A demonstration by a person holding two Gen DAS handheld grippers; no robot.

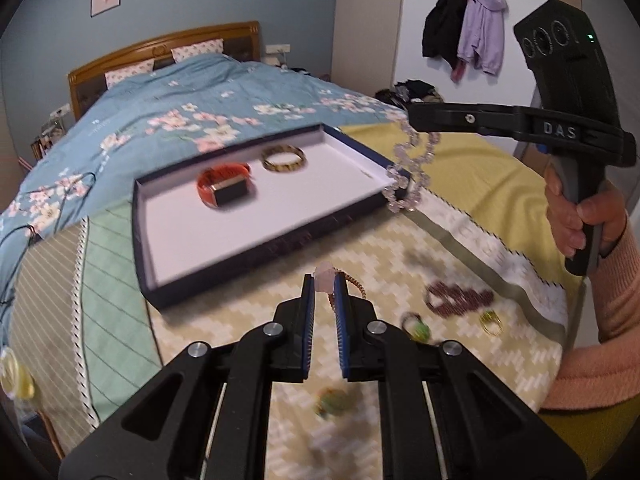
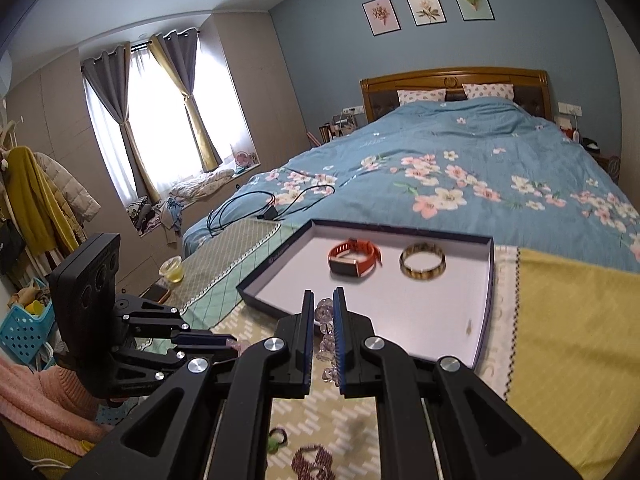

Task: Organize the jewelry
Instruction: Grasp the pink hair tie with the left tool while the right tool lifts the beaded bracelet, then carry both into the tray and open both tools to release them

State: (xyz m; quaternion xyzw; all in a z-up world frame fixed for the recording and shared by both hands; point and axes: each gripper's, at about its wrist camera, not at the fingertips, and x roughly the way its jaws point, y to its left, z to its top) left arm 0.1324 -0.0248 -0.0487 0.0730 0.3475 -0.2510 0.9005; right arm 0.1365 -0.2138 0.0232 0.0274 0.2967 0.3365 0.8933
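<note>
My left gripper [image 1: 324, 285] is shut on a pale pink stone [image 1: 322, 273] with a thin gold chain trailing from it, lifted just above the patterned cloth. My right gripper [image 2: 323, 300] is shut on a clear crystal bead bracelet [image 2: 326, 334]. In the left wrist view this bracelet [image 1: 412, 168] dangles from the right gripper [image 1: 414, 118] over the near right corner of the tray. The dark blue tray [image 1: 260, 220] has a white floor and holds an orange watch [image 1: 224, 188] and a gold bangle [image 1: 283, 159]. The left gripper [image 2: 230, 345] shows low at the left of the right wrist view.
On the cloth lie a dark red bead bracelet [image 1: 458, 298], a green ring [image 1: 418, 328], a gold ring [image 1: 491, 322] and a blurred green piece [image 1: 334, 402]. A black cable [image 2: 256, 204] lies on the blue floral quilt behind the tray. A hand [image 1: 576, 220] holds the right gripper.
</note>
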